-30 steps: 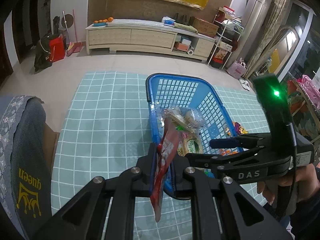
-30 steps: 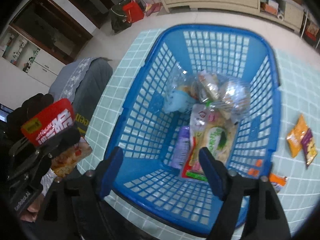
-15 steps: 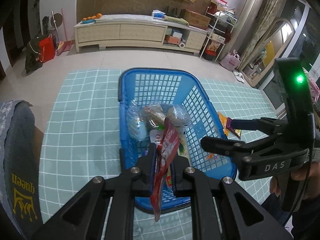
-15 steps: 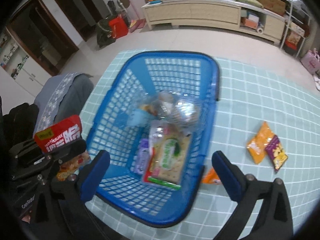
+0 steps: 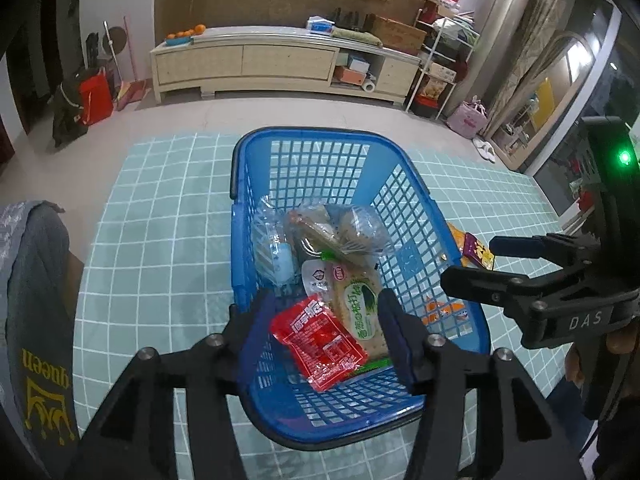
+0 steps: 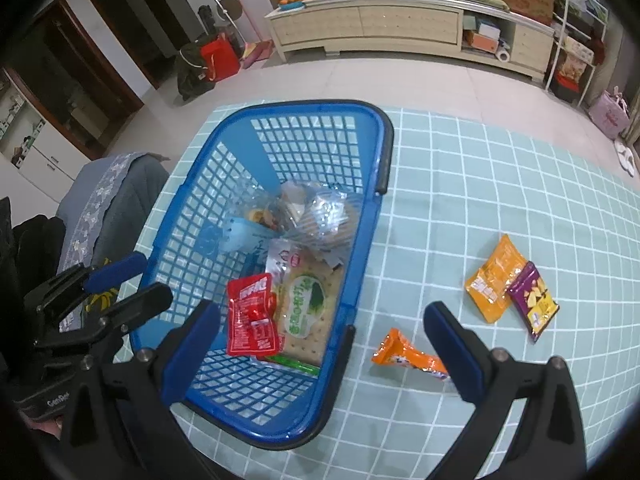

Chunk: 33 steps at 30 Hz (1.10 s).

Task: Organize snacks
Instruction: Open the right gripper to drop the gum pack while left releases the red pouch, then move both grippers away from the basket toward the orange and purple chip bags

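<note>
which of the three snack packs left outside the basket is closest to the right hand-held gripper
The long orange pack lying beside the basket, just off the right hand-held gripper. The squarer orange pack and purple pack overlap farther out.

"DAS" stands in pale letters on the black body of the right gripper [image 5: 516,268]. The word "queen", upside down in yellow above a crown emblem, is on the grey cloth [image 5: 38,320] at the left. Print on the red packet [image 5: 318,338] and green cracker pack [image 5: 360,312] is too small to read.
</note>
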Motion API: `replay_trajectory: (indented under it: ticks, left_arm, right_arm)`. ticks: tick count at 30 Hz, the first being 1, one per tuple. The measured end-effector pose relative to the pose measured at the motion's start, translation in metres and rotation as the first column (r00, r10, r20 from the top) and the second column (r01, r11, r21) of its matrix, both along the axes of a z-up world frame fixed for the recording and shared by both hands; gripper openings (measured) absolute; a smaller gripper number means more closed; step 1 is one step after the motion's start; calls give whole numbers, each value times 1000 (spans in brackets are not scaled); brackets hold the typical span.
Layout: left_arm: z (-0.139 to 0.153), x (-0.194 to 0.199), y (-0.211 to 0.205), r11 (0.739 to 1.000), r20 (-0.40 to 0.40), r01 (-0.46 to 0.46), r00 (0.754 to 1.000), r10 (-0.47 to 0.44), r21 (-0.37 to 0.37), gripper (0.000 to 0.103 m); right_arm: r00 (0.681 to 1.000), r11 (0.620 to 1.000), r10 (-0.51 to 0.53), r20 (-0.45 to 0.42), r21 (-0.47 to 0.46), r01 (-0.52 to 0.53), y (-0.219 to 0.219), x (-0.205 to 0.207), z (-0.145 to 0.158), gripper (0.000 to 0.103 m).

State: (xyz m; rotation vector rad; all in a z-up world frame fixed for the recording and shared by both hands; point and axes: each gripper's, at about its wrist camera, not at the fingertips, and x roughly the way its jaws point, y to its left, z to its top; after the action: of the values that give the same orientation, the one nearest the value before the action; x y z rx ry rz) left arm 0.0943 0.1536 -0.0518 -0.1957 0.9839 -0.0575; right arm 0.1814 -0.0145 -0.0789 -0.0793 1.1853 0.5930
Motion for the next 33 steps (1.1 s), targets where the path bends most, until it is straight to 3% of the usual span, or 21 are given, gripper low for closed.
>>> replay_trajectory:
  ticks: [7, 9, 20, 33]
  left_arm:
    - [12, -7, -14, 999, 38, 27, 999, -28, 27, 73]
    - [17, -9, -22, 999, 59, 37, 998, -40, 38, 82]
    - [37, -2, -81, 993, 82, 110, 990, -114, 50, 82]
    - [24, 36, -160, 974, 23, 216, 976, -218, 63, 82]
  right_arm:
    - [1000, 1000, 0, 28, -2, 0, -13, -8, 11, 103]
    - [999, 1000, -3, 44, -6, 3, -23, -13, 17, 103]
    - [992, 998, -55, 111, -14, 56, -92, -19, 42, 103]
    - [988, 992, -107, 111, -48, 113, -172, -7, 26, 103]
